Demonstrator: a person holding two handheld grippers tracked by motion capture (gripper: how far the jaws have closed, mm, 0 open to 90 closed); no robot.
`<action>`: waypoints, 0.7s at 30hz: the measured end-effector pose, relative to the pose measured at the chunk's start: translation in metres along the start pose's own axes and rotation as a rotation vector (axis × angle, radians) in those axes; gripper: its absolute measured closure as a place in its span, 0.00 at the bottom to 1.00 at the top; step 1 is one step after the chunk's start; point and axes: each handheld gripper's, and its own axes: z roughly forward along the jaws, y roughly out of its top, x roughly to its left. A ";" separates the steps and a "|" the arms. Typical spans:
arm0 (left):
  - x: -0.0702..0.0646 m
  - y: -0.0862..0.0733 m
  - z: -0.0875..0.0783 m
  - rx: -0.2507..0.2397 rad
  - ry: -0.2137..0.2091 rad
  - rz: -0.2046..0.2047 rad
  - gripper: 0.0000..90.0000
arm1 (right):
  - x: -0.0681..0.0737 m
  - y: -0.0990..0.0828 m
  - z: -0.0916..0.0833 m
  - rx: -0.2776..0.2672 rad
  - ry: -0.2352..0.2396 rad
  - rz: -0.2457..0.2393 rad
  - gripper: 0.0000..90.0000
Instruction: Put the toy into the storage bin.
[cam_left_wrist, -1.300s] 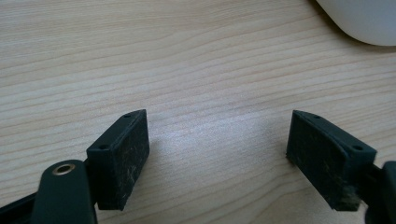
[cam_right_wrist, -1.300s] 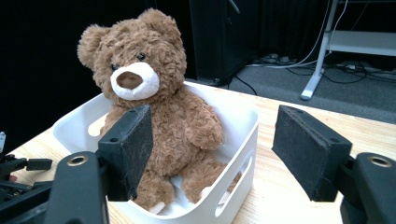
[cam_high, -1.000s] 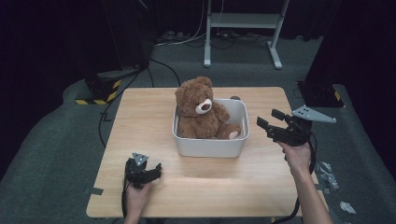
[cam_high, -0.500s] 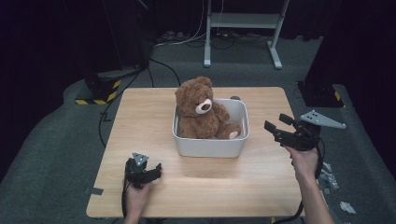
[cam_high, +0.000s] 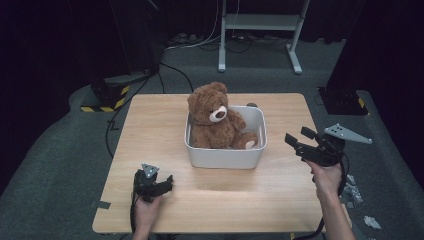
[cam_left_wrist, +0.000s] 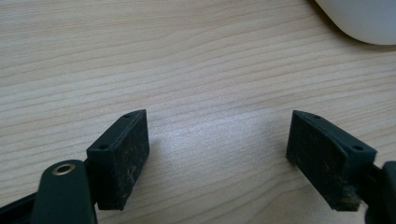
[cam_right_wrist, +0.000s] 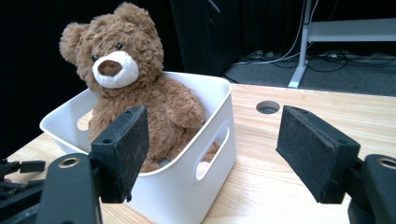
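Brown teddy bear (cam_high: 214, 120): seated upright inside a white plastic bin (cam_high: 225, 159), cream muzzle facing the person's side, head and shoulders above the rim, one foot against the bin's right wall. In the right gripper view the bear (cam_right_wrist: 135, 84) is seen behind the bin's handle slot.

White bin: stands at the middle of the light wooden table (cam_high: 150, 125).

Right gripper (cam_high: 302, 140): held above the table's right edge, well apart from the bin, pointing toward it; jaws spread wide, nothing between them.

Left gripper (cam_high: 167, 181): low over the table's near left part, near the bin's front corner; jaws released, bare wood between them.

Round cable hole (cam_right_wrist: 268, 107): in the tabletop behind the bin.

Floor: grey carpet, metal stand (cam_high: 260, 30), cables.
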 end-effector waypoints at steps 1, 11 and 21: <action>0.000 0.000 0.000 0.000 0.000 0.000 0.23 | 0.000 -0.001 0.000 0.001 0.006 -0.003 0.28; 0.000 0.000 0.000 0.000 0.000 0.000 0.23 | -0.003 -0.014 -0.001 0.020 0.009 0.017 0.29; 0.000 0.000 0.000 0.001 0.000 0.000 0.23 | -0.005 -0.026 -0.008 0.007 -0.003 0.041 0.31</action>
